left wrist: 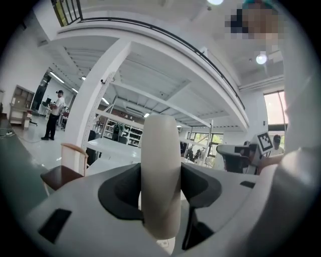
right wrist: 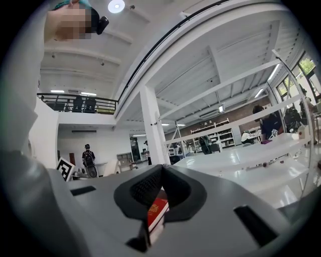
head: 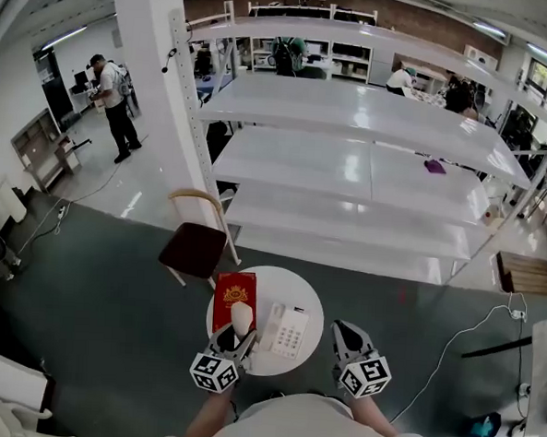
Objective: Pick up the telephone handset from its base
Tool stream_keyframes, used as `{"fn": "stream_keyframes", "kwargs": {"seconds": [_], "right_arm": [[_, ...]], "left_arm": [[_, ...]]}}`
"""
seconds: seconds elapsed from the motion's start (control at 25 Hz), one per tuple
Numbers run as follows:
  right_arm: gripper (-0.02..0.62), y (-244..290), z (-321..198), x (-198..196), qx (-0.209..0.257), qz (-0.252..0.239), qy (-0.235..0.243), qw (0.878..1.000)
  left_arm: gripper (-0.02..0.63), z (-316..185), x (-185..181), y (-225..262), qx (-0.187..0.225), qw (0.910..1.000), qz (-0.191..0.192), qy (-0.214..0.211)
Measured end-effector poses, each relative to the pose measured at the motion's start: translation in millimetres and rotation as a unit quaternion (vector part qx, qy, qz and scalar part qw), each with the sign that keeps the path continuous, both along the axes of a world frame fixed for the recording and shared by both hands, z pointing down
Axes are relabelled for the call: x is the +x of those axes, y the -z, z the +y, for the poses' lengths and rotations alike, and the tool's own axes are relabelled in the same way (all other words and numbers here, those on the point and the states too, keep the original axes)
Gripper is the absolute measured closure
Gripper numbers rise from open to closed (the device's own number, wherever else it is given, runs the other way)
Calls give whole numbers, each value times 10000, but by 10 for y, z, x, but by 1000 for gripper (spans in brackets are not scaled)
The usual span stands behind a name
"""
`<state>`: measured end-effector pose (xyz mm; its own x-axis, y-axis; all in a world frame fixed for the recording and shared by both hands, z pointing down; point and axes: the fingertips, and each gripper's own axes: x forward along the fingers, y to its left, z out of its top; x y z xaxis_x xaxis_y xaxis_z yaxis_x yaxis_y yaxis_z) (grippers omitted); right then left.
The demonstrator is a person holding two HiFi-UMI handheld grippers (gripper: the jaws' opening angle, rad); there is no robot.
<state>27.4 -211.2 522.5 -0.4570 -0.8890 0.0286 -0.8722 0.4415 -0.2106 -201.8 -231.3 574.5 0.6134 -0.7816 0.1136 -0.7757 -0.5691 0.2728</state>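
Left tool [head: 236, 338] clamps the white handset [left wrist: 160, 160] upright between its jaws, just left of the telephone base [head: 287, 332] on the round counter [head: 279, 280]. Right tool [right wrist: 159, 169]: closed, empty, right of the base. Red box [head: 235, 292] farther back.

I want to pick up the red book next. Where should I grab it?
Probably its left long edge, coming in from the left. The red book lies flat on the round table with that edge near the rim, while the phone base crowds its right side and the left gripper holds the handset over its near end.
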Motion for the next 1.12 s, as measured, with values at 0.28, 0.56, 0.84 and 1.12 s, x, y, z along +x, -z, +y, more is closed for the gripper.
{"fn": "stream_keyframes", "kwargs": {"seconds": [0.28,0.56,0.84,1.12], "right_arm": [[586,38,17,93,54,-40,-254,9997],[588,11,26,112,47,-45,-297,9995],[588,31,27,94,33,30,-219,9997],[588,8,-6,91,24,34,-234,9997]], "left_arm": [[379,15,117,574,751,9968,2,-265],[379,38,150,676,1004,9941,0,-406],[379,53,150,685,910,9952,82,-354],[379,-18,148,673,918,9951,81,-366]]}}
